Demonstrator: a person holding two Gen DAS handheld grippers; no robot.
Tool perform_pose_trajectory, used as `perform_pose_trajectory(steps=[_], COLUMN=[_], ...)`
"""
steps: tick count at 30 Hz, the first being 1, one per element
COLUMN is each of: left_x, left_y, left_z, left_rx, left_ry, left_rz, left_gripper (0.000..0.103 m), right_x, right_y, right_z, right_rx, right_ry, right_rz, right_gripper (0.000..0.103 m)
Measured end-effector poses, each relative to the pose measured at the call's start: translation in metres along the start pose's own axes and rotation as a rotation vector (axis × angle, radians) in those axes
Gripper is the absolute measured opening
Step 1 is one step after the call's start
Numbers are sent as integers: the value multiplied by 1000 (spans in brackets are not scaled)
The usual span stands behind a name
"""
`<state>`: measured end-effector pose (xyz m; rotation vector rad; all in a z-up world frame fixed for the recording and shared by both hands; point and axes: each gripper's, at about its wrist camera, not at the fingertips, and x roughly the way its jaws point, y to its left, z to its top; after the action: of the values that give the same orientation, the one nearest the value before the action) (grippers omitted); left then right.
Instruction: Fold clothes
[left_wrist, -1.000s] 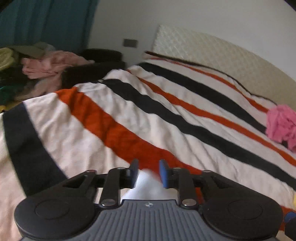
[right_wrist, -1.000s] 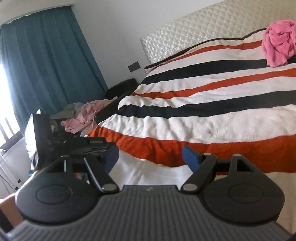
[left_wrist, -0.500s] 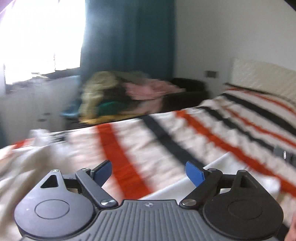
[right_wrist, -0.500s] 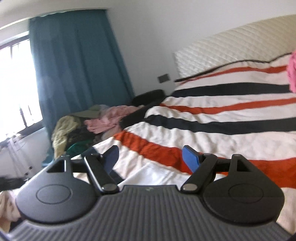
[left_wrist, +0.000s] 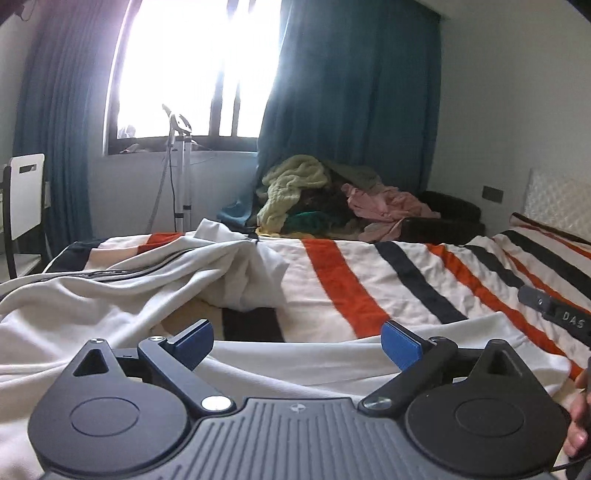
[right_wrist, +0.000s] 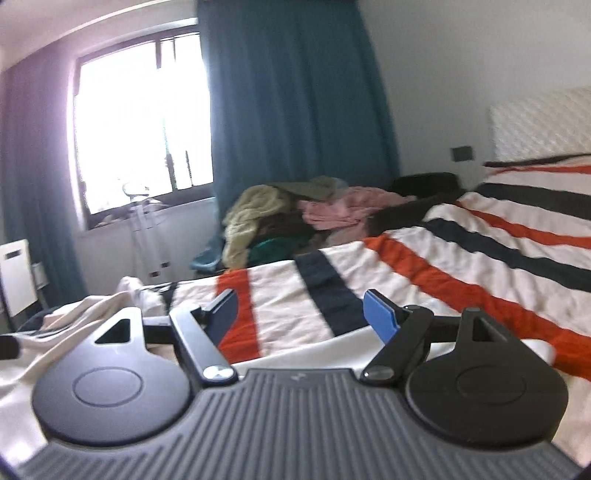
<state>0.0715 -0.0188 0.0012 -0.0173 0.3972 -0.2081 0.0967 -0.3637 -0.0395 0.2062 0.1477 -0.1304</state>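
Note:
A white garment (left_wrist: 122, 295) with a dark zip lies crumpled on the striped bed (left_wrist: 369, 280), spreading left and under my left gripper (left_wrist: 297, 345). That gripper is open and empty, hovering just above the garment's flat near part (left_wrist: 332, 362). My right gripper (right_wrist: 301, 315) is open and empty too, above the same white garment (right_wrist: 66, 328), whose edge shows at the left and below the fingers. The right gripper's body (left_wrist: 557, 314) shows at the right edge of the left wrist view.
A heap of clothes (left_wrist: 325, 199) sits beyond the bed's far side in front of teal curtains (left_wrist: 351, 92). A bright window (left_wrist: 192, 66), a stand (left_wrist: 181, 177) and a white chair (left_wrist: 22, 199) are at the left. The quilted headboard (right_wrist: 543, 125) is at the right.
My left gripper let go of the white cloth, opened, and swung left from the headboard side to face the window. The right gripper also turned left, staying open.

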Motion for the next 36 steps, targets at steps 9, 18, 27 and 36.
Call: perform_pose_trajectory(steps=[9, 18, 27, 36], left_x=[0, -8, -8, 42], left_y=[4, 14, 31, 47], left_z=[6, 13, 5, -30], left_rx=[13, -55, -126, -155], left_ry=[-20, 3, -8, 13], left_rz=[3, 8, 53, 57], left_gripper=[102, 103, 103, 103], right_x=[23, 54, 216, 410], right_y=[20, 29, 66, 144], right_z=[-24, -48, -43, -47], right_rx=[15, 91, 311, 513], right_ry=[171, 360, 557, 603], right_rz=[177, 293, 340, 440], right_gripper=[76, 78, 77, 77])
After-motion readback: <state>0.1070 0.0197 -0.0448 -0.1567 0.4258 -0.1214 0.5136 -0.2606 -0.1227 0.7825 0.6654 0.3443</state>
